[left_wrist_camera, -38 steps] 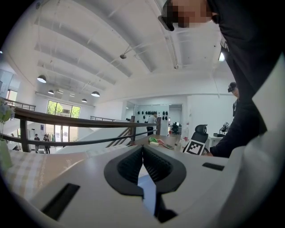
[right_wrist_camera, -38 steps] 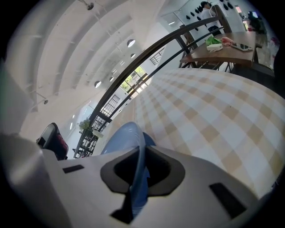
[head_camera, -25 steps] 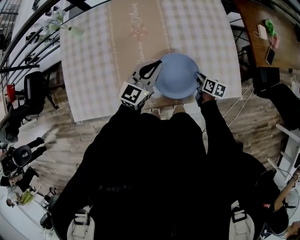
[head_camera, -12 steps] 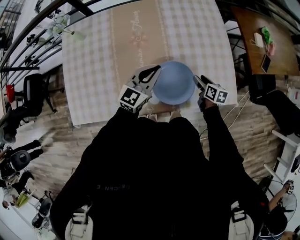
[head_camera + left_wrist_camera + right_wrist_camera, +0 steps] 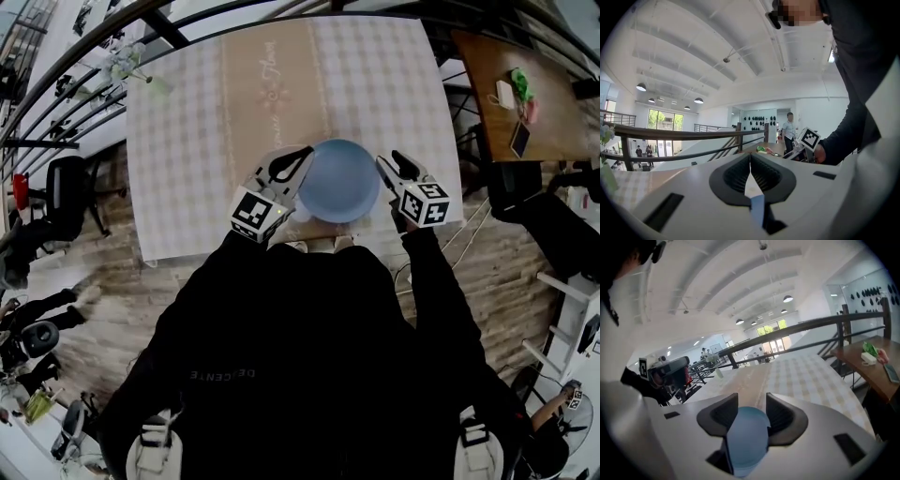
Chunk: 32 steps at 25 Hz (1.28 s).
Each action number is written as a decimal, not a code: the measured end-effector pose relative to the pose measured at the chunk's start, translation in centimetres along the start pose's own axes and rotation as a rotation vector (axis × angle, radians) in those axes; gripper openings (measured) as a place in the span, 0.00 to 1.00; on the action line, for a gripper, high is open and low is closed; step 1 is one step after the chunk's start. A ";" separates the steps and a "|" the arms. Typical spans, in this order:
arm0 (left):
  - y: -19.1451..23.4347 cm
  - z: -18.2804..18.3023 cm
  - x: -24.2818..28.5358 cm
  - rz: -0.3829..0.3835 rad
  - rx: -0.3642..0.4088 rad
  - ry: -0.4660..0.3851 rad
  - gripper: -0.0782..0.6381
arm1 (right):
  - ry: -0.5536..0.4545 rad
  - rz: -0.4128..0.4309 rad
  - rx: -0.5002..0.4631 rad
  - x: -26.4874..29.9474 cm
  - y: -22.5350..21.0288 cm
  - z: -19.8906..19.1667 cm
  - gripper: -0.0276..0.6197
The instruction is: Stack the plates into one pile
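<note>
Head view: a round, smooth, pale-blue plate (image 5: 338,180) is at the 6 o'clock edge of the checked-cloth worktop (image 5: 187,141). The left tool (image 5: 292,161) is at the plate's 9 o'clock and the right tool (image 5: 388,167) at its 3 o'clock.

Left gripper view: the ribbed black jaws pinch the plate's thin rim.

Right gripper view: the jaws stand wide and are closing, with the plate's rim between them.
</note>
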State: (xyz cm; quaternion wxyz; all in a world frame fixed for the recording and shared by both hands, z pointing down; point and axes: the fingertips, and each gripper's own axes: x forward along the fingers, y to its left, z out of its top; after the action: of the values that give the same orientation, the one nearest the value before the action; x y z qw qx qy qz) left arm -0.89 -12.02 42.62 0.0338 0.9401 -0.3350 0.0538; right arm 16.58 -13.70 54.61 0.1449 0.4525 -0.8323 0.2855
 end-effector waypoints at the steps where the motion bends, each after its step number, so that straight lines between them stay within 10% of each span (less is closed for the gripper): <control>1: -0.2 0.5 -0.1 -0.003 0.001 -0.007 0.14 | -0.015 0.014 -0.033 -0.3 0.7 0.8 0.34; 11: -2.0 5.0 -1.3 -0.042 -0.012 -0.051 0.14 | -0.207 0.206 -0.083 -3.7 8.0 9.1 0.26; 19: -2.7 7.9 -1.0 -0.042 0.007 -0.080 0.14 | -0.361 0.232 -0.274 -7.1 12.3 13.7 0.05; 32: -4.2 10.6 -0.3 -0.063 0.045 -0.113 0.14 | -0.423 0.279 -0.401 -9.4 15.3 15.4 0.05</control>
State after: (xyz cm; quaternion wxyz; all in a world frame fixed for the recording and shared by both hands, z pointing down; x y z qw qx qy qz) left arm 2.44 -9.64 31.92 -0.0047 0.9523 -0.3051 0.0071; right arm 9.26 -10.18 32.40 0.0146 0.3459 -0.9376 0.0329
